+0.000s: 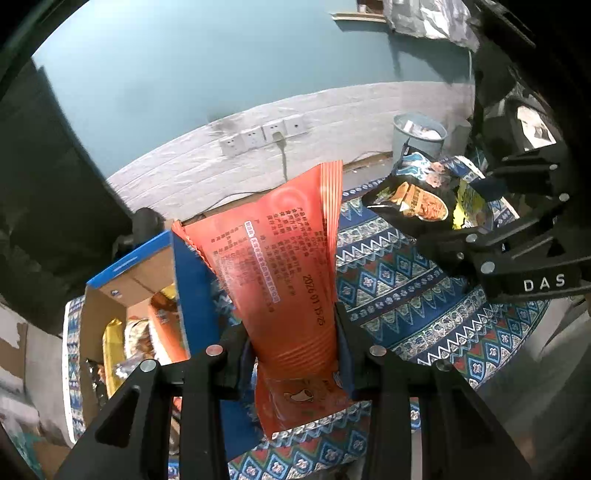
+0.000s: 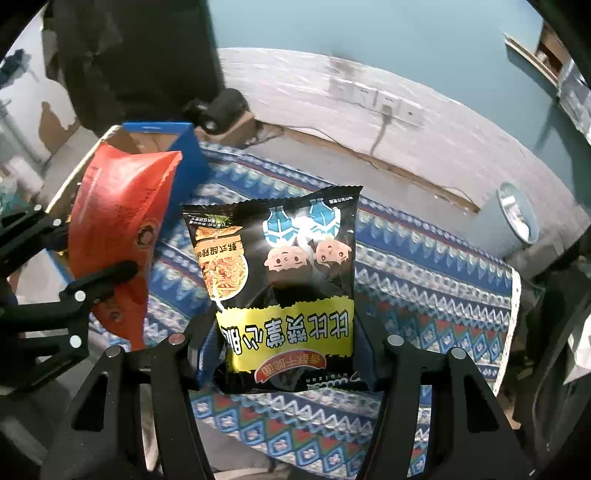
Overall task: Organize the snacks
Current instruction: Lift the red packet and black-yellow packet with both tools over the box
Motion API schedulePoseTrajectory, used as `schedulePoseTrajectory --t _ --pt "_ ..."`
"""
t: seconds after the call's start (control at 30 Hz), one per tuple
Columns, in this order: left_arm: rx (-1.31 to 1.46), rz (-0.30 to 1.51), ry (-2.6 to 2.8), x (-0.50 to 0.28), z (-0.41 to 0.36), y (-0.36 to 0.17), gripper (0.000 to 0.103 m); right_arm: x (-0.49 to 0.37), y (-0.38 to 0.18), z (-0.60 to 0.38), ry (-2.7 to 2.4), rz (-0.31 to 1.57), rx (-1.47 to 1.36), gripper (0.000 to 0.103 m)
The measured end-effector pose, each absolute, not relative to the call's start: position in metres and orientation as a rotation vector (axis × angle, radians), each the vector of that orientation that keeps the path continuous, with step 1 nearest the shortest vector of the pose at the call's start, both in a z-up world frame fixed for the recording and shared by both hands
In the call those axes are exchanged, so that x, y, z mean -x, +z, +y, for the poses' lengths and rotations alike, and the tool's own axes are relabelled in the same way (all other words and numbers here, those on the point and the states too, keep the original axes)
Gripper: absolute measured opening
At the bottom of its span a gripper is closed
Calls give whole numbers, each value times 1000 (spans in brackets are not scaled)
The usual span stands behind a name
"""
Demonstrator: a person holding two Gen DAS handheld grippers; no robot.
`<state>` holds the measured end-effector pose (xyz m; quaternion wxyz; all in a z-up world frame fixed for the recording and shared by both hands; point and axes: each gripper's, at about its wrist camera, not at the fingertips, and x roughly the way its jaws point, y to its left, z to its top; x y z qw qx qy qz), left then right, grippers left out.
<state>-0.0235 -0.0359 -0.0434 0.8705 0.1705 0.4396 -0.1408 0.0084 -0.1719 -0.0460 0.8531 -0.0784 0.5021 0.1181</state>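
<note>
L wrist view —
L gripper: clamped on orange snack bag, pinched low on the pack; bag stands up betw the fingers, back side w/ print and date code facing cam.
Box: cardboard box w/ blue rim just left of the orange bag, open; several snack packs inside (orange, yellow, silvery).
R gripper: seen at right edge, holding black snack bag above the cloth.
Surface: patterned cloth, blue/white/red zigzag and diamond bands, covers the table; box sits on it.
Room: teal wall up top, white brick band below it w/ a row of wall sockets, one plug + cable hanging down. Grey bin on floor at right, paper inside. Dark shape at far left, can't tell what.

R wrist view —
R gripper: closed on black snack bag, held by its yellow-label end; pack is upside down to cam, cartoon figures + noodle pic showing.
L gripper: at left, gripping orange snack bag, bag in front of the box.
Surface: same patterned cloth runs under both bags, edge visible at right.
Room: white brick band w/ sockets, teal wall above, grey bin at right. Bare floor strip betw cloth and wall.
</note>
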Motion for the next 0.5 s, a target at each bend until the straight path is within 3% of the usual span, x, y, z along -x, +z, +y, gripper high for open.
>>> schedulePoseTrajectory --t 0.5 --pt "-249 911 -176 23 46 -25 38 -29 -34 -95 367 1044 209 60"
